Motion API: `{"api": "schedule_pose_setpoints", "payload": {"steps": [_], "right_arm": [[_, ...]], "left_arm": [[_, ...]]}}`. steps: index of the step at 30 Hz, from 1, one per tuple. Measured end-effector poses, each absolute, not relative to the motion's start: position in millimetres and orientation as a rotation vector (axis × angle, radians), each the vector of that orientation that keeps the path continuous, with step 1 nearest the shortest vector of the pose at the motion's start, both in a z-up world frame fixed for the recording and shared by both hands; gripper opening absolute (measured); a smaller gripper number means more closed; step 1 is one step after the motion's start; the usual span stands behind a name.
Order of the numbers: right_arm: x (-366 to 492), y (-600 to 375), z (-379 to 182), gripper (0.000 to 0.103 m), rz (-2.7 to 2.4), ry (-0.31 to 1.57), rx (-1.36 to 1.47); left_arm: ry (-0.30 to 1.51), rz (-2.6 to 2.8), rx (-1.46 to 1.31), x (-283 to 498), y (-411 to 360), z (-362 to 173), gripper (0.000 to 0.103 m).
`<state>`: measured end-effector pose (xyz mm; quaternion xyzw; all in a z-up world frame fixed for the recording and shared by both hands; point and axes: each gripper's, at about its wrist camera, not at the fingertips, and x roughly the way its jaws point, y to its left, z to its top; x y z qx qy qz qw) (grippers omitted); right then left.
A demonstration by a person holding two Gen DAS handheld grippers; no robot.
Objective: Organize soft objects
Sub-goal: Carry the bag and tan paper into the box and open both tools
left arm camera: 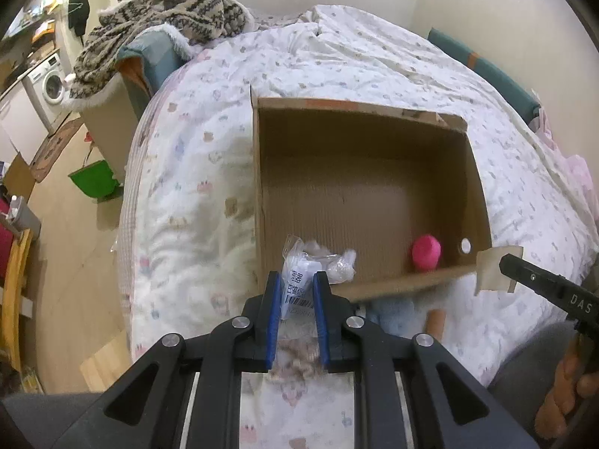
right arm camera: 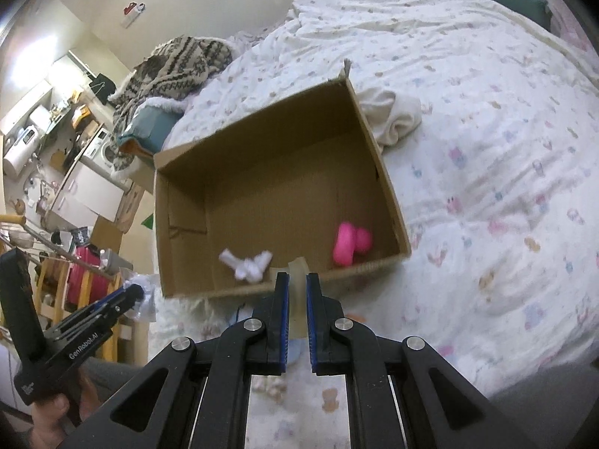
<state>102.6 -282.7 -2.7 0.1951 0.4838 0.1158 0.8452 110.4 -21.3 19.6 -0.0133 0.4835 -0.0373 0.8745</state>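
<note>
An open cardboard box [left arm camera: 374,112] [right arm camera: 389,187] lies on the bed. A pink soft object [left arm camera: 426,251] [right arm camera: 350,243] sits in its near right corner. A white soft item [right arm camera: 247,263] lies on the box floor near the front wall. My left gripper [left arm camera: 295,280] is shut on a clear plastic bag with a barcode label [left arm camera: 299,280], held over the box's near left edge. My right gripper [right arm camera: 297,280] is shut on a small beige cloth piece [right arm camera: 298,267] [left arm camera: 494,267], just above the box's near rim.
A cream cloth [right arm camera: 393,112] is bunched beside the box's far right side. A patterned knit blanket [left arm camera: 164,11] is draped at the bed's far left. A light blue item [left arm camera: 389,314] and a brown tube [left arm camera: 436,321] lie in front of the box. The wooden floor [left arm camera: 75,232] is on the left.
</note>
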Motion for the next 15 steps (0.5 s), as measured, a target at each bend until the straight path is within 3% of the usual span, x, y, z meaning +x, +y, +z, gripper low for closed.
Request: {"api": "schedule_pose_setpoints", "payload": {"steps": [15], "right_arm": [[146, -268, -19, 0.01, 0.276, 0.988, 0.393]], "left_arm": [[0.971, -0.077, 0.075, 163, -44, 2, 0.016]]}}
